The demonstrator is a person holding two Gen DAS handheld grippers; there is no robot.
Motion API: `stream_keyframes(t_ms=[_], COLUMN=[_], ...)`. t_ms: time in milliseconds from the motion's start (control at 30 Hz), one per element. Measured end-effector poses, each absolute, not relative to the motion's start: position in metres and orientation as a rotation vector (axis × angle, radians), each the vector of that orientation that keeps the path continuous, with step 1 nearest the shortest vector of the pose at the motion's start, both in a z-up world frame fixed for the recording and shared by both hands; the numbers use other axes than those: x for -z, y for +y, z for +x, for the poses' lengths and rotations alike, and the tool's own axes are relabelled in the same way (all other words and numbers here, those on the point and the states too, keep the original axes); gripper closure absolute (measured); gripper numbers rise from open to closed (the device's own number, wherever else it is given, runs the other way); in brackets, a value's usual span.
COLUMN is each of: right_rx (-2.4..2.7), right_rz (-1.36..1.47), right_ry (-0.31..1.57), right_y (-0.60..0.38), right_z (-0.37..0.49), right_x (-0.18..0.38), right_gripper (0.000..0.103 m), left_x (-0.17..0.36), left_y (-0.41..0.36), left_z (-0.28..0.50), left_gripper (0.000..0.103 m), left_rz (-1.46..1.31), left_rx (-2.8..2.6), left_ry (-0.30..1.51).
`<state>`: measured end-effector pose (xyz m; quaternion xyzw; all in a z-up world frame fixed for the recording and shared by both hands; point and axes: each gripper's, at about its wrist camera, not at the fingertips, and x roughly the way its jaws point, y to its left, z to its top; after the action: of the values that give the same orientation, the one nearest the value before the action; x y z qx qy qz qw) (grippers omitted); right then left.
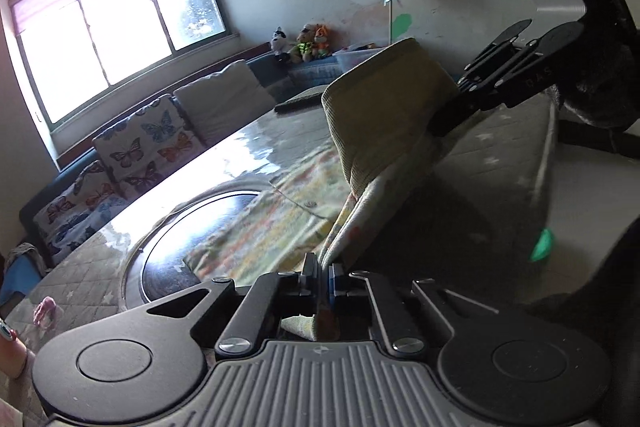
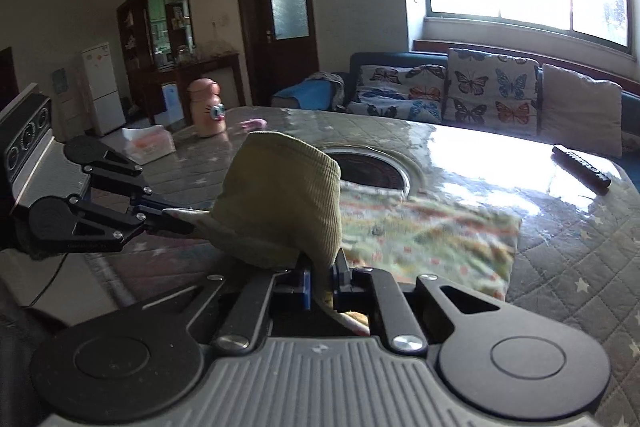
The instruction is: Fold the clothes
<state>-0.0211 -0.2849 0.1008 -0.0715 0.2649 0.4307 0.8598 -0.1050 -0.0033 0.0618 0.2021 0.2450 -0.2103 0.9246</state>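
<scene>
**Ana:** While both ends are pinched, where is the piece we're folding?

**Ben:** The small soft garment with a pastel print on one face and an olive ribbed lining [image 1: 384, 115] is half lifted off the quilted grey star-patterned table cover [image 2: 568, 267]. Its far part lies flat on the cover, just beside the round dark glass inset [image 1: 200, 227]; the near edge arches up between the two tools, lining outward.

**Ana:** And the tools?

**Ben:** The left gripper [image 1: 324, 281] has its jaws nearly together with a thin fold of the hem clamped between them. The right gripper [image 2: 320, 277] is likewise narrowed onto the other corner.

**Ana:** How will it handle?

**Ben:** I'd judge it light and limp: it sags in a curve between the grips and keeps no shape of its own. The ribbed lining looks grippy rather than slick, so the pinches should hold, but the glossy table may let the flat part slide if it's dragged. Nothing fragile, apart from a small button-like dot on the print. Corners of the hem are the right places to hold, so the edge travels straight.

**Ana:** Any containers?

**Ben:** A pink lidded bottle with a cartoon eye [image 2: 207, 107] stands at the table's far end, shut, contents hidden. Beside it sits an open white box [image 2: 148, 145]; I can't tell what's inside.
</scene>
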Motion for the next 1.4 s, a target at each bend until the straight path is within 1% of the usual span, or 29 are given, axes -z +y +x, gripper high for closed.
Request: stream_keyframes(t_ms=[100,300,467,600,667,733,767,800,967,1033,1067,1100,1133,1267,1400], right_rx=[-0.911,-0.903,-0.891,-0.866,-0.841,-0.806,-0.787,-0.766,-0.696,-0.669,-0.653,-0.637,-0.622,-0.561,-0.498], right_rz=[-0.171,-0.208,-0.225,-0.244,-0.247,-0.245,-0.243,-0.226,-0.157,-0.135,-0.126,-0.117,-0.109,-0.11,-0.065], right_ry=[0.542,0.524,0.554,0.622,0.65,0.66,0.665,0.675,0.69,0.695,0.698,0.701,0.704,0.721,0.724], right_y=[-0.284,-0.268,-0.248,-0.226,-0.215,-0.208,-0.205,-0.204,-0.219,-0.23,-0.237,-0.244,-0.251,-0.27,-0.283], right_z=[-0.031,0.007,0.066,0.114,0.135,0.149,0.156,0.161,0.163,0.16,0.159,0.157,0.155,0.149,0.151], right_x=[-0.114,-0.122,-0.124,-0.11,-0.098,-0.081,-0.073,-0.064,-0.04,-0.035,-0.032,-0.03,-0.027,-0.015,-0.012], right_gripper=[0.095,0.095,0.095,0.095,0.093,0.09,0.086,0.081,0.081,0.08,0.079,0.074,0.071,0.071,0.071], left_x=[-0.068,-0.076,-0.07,-0.053,-0.036,-0.019,-0.011,-0.004,0.005,0.002,0.0,-0.002,-0.004,-0.005,-0.005], left_y=[-0.004,0.002,0.014,0.022,0.027,0.032,0.034,0.036,0.038,0.041,0.041,0.043,0.045,0.052,0.058], left_z=[-0.106,-0.071,-0.008,0.049,0.077,0.1,0.107,0.114,0.116,0.114,0.113,0.113,0.114,0.121,0.125], left_gripper=[0.097,0.097,0.097,0.097,0.094,0.093,0.092,0.092,0.091,0.087,0.082,0.081,0.081,0.078,0.078], left_rz=[0.413,0.36,0.313,0.288,0.275,0.247,0.236,0.225,0.206,0.197,0.199,0.198,0.197,0.219,0.221], left_rx=[0.426,0.388,0.347,0.338,0.312,0.292,0.282,0.273,0.256,0.245,0.232,0.229,0.222,0.17,0.091], left_ry=[0.493,0.491,0.533,0.615,0.675,0.737,0.753,0.77,0.758,0.753,0.75,0.744,0.736,0.733,0.743])
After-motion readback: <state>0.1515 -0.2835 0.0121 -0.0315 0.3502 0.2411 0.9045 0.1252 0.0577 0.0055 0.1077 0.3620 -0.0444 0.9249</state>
